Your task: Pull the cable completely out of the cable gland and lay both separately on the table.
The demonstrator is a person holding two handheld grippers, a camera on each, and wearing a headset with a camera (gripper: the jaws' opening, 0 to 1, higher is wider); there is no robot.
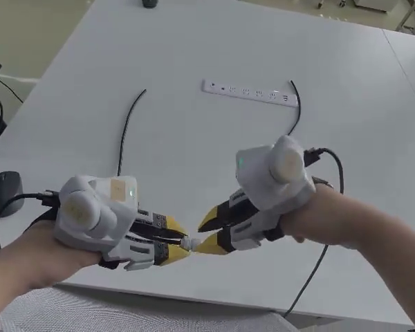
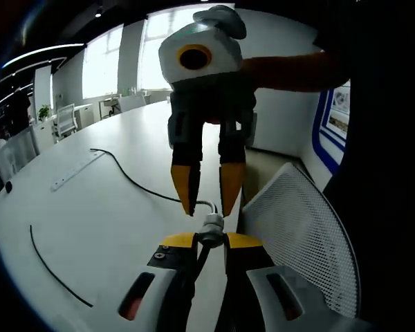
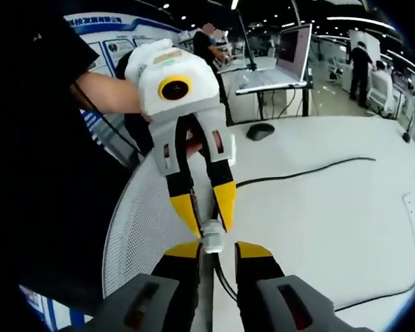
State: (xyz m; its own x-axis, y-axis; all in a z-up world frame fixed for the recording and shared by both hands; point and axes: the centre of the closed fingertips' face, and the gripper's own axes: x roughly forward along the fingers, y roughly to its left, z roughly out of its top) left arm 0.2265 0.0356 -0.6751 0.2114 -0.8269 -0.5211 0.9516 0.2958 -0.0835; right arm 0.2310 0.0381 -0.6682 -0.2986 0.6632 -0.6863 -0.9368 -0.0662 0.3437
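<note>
The left gripper (image 1: 183, 242) is closed on the cable gland (image 1: 191, 243). In the left gripper view its two yellow tips press the small grey-white gland (image 2: 211, 229) from both sides, and a black cable (image 2: 200, 261) goes back from the gland between the jaws.

The right gripper (image 1: 199, 235) meets it tip to tip in the lower middle of the head view, above the near edge of the white table (image 1: 194, 138). Its jaws are a little open. In the left gripper view a gap stays between its yellow tips (image 2: 207, 207), with a thin piece from the gland between them; I cannot tell if they touch it.

In the right gripper view the gland (image 3: 212, 238) is just before the right gripper's tips (image 3: 216, 250), and the cable (image 3: 223, 277) is in the gland.
</note>
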